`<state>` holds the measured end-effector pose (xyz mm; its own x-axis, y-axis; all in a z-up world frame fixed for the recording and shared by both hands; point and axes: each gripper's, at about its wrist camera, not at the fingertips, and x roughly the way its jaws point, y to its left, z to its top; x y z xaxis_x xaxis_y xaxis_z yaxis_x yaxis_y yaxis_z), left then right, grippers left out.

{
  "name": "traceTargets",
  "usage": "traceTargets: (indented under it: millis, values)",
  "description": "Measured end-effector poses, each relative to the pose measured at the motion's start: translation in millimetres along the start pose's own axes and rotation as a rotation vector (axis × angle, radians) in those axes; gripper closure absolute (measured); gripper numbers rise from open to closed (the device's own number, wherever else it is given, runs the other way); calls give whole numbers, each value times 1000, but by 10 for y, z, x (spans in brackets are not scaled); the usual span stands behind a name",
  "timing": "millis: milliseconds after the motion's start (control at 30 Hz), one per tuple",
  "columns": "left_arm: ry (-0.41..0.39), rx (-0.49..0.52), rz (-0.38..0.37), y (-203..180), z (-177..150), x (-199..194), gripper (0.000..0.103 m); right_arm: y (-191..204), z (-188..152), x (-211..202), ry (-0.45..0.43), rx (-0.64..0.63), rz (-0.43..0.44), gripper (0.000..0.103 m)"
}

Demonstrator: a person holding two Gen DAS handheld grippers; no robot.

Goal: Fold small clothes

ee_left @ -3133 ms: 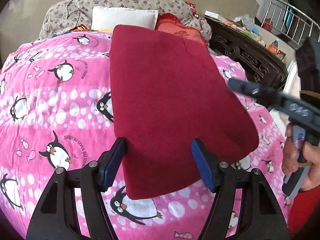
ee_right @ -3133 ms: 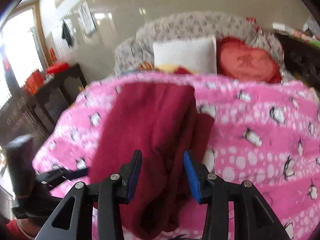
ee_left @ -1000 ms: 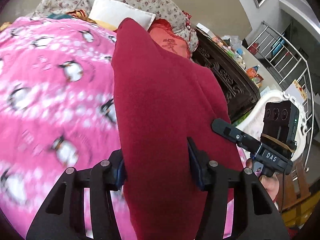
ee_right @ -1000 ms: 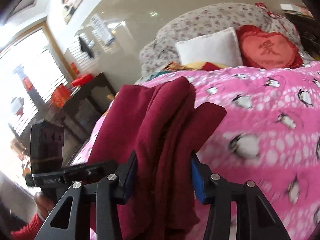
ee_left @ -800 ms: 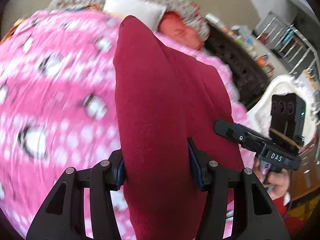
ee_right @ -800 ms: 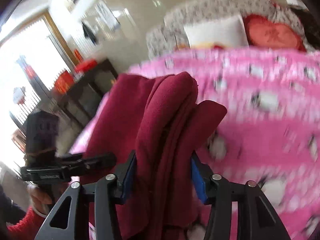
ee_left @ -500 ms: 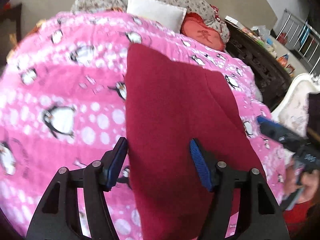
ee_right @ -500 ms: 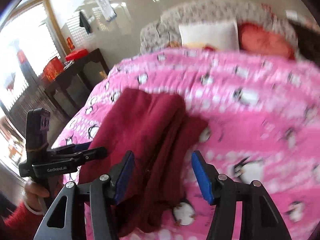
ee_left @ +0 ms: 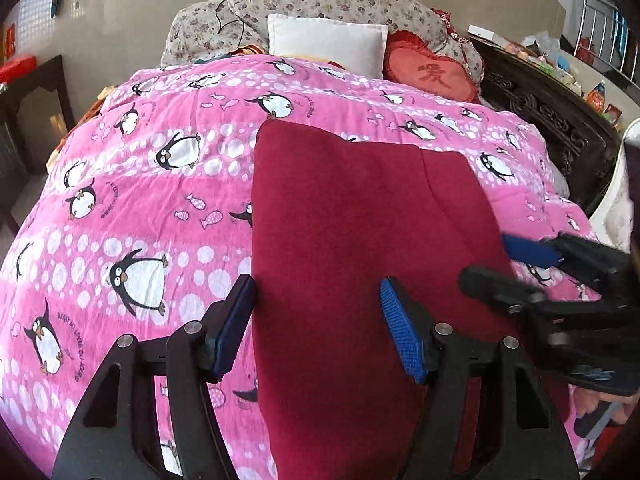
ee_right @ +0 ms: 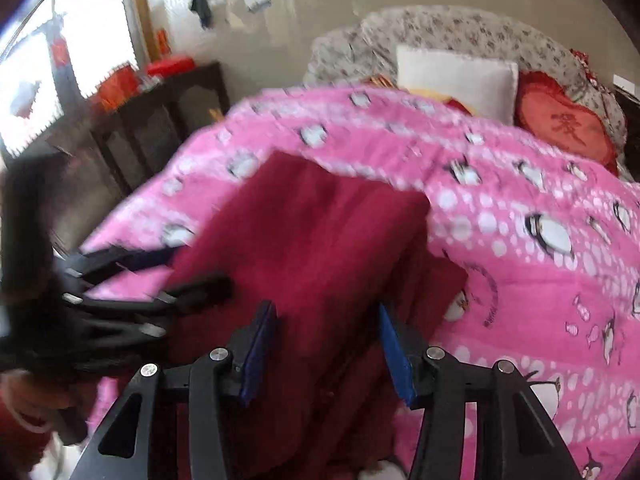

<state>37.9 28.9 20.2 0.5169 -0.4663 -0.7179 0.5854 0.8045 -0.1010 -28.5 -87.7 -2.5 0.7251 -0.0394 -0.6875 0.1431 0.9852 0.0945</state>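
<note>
Red cloth [ee_left: 352, 248] flat on quilt [ee_left: 132, 184]; left gripper [ee_left: 316, 328] fingers apart astride it, right gripper [ee_right: 326, 348] closing, cloth between.

both wrist views close, facing bed [ee_left: 132, 184]

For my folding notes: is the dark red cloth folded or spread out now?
Folded: the dark red cloth lies on the pink blanket with stacked layers along its right edge.
</note>
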Motion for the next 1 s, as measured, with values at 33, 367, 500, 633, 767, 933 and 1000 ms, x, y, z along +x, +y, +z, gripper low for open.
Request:
traceTargets:
  millis: [33, 367, 500, 633, 767, 933, 1000]
  values:
    - [-2, 3, 0, -1, 0, 20, 37, -20, -40, 74, 15, -4, 1, 53]
    - [-24, -5, 17, -24, -41, 79, 31, 111, -158, -292, -30, -34, 47, 53]
    - [-29, -9, 21, -33, -51, 77, 31, 228, -360, -314, 1, -70, 49, 53]
    - [-36, -5, 38, -77, -76, 65, 31, 248, -519, -213, 5, -87, 2, 52]
    - [-35, -15, 51, -77, -91, 30, 31, 252, -473, -371, -11, -55, 32, 53]
    - [-54, -10, 84, -87, -114, -95, 31, 222, -353, -668, -119, 4, 1, 52]
    - [-67, 5, 103, -112, -134, -155, 31, 208, -321, -725, -135, 28, -36, 52]
